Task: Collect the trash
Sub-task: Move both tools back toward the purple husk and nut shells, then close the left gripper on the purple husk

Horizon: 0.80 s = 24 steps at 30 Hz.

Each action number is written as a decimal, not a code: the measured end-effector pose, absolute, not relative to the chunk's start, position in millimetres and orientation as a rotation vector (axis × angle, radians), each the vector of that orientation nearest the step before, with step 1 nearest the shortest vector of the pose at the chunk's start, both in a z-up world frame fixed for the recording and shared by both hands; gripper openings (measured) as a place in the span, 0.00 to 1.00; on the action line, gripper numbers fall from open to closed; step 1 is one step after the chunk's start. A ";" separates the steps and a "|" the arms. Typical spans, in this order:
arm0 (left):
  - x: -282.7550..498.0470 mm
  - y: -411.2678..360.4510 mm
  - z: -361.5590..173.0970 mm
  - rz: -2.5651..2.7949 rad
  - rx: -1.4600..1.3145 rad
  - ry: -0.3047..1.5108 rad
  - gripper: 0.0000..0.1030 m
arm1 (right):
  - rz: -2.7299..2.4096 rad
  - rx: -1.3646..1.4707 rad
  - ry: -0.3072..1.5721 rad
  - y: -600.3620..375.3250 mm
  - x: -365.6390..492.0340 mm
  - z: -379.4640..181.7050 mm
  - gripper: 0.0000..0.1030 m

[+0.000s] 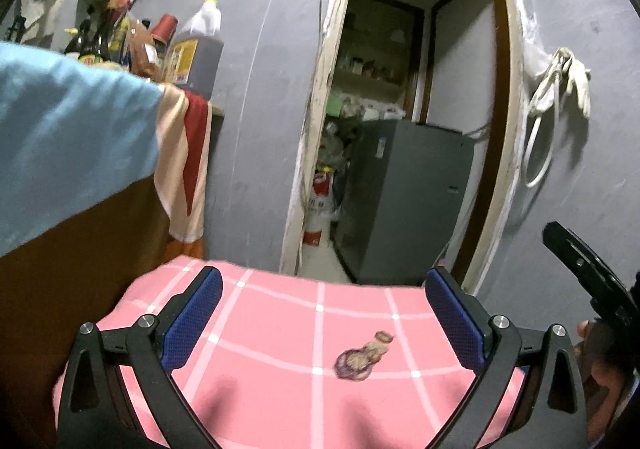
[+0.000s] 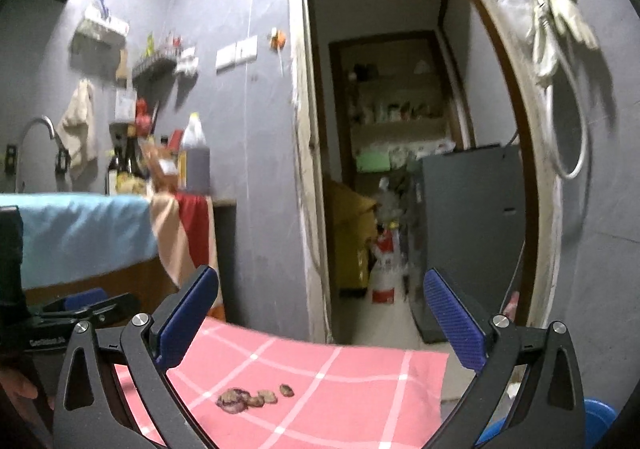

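Hovering both spread claws over the pink-checked table (image 2: 360, 401), I see peel scraps (image 2: 252, 398) strung left-to-right, just below-left of my right claw (image 2: 320, 313); left claw (image 1: 324, 313) sits similarly close.

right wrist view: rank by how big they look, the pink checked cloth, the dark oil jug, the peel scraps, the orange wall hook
1. pink checked cloth, though nearness inflates it
2. dark oil jug
3. peel scraps
4. orange wall hook

One pink checked cloth (image 2: 340, 401) has four small brown scraps (image 2: 254, 398) on it. Behind the cloth stands one grey box (image 2: 472, 217). Two tongs, both wide apart.
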State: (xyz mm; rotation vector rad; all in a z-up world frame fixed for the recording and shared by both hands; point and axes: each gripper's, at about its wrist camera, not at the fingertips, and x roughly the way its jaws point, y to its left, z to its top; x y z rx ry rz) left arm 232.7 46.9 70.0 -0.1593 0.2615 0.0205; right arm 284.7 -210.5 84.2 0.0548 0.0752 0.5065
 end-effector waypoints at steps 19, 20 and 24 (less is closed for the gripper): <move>296.5 43.2 6.2 -0.020 -0.113 0.700 0.78 | 0.578 -0.009 0.546 -169.9 361.3 32.4 0.67; 299.9 42.3 4.3 -0.029 -0.111 0.718 0.74 | 0.584 -0.011 0.564 -168.1 364.0 31.0 0.62; 309.9 34.7 -5.2 -0.081 -0.112 0.788 0.60 | 0.604 -0.024 0.659 -160.9 376.0 21.5 0.44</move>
